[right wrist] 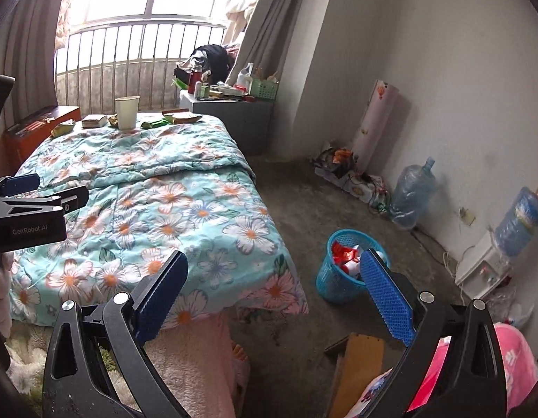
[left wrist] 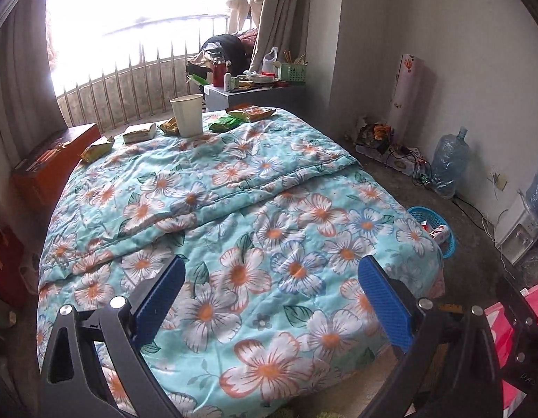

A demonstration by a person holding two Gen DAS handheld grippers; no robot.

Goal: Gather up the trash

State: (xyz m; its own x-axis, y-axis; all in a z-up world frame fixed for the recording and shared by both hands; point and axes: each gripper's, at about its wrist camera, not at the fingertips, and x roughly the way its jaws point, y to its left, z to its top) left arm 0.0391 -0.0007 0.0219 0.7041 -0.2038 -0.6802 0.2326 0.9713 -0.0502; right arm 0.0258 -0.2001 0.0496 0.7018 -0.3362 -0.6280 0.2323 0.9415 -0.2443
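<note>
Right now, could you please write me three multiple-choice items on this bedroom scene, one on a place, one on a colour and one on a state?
1. Where does the paper cup stand?
A. On the quilt's far end, among the snack wrappers
B. On the floor
C. In the basket

2. What colour is the waste basket?
A. Red
B. Blue
C. White

3. How do the two grippers stand?
A. Both shut on wrappers
B. One holds the cup
C. Both open and empty

Answers: 1 A, it stands upright beside the green wrapper. 2 B, blue mesh, with trash inside. 3 C, left gripper and right gripper show spread fingers with nothing between.
</note>
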